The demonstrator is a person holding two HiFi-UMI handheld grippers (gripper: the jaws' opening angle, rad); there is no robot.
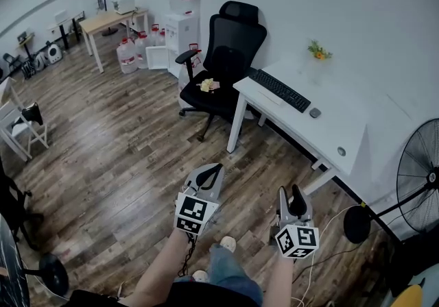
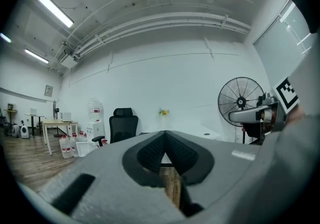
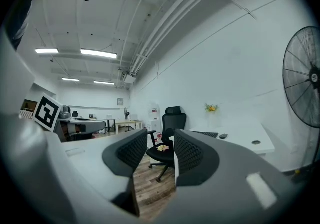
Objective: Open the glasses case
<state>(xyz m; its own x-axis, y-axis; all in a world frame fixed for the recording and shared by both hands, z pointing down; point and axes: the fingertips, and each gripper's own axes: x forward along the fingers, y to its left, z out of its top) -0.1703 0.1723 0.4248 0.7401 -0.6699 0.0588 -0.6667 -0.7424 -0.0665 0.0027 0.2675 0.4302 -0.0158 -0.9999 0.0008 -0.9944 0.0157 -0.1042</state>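
Nearest the camera, the left gripper (image 2: 164, 134) has its jaws together at the tips with nothing between the pads, only floorboards showing through the gap lower down. The right gripper (image 3: 160, 141) stands wide and empty beside it. Both point level over the wood floor (image 1: 123, 155), above the person's knees, well short of any furniture. Beyond them is a white desk (image 1: 357, 120) with a keyboard (image 1: 279, 89), a mouse (image 1: 315, 112) and a small vase of flowers (image 1: 317, 51), and a standing fan (image 1: 422, 175) to its right. A black office chair (image 1: 230, 45) is drawn up at the desk's end, with a small yellowish item (image 1: 208, 84) on its seat that is too small to identify. Farthest back are a water dispenser (image 1: 183, 25) and a wooden table (image 1: 103, 22). The glasses case cannot be picked out in any view, so its place is unknown from here and finding it comes first. By judgement, such a case is likely light, rigid and smooth-shelled, apt to skate away when pushed. One gripper would best pinch the lower half across its width to steady it, while the other works the lid edge opposite the hinge, gently, in case glasses are inside
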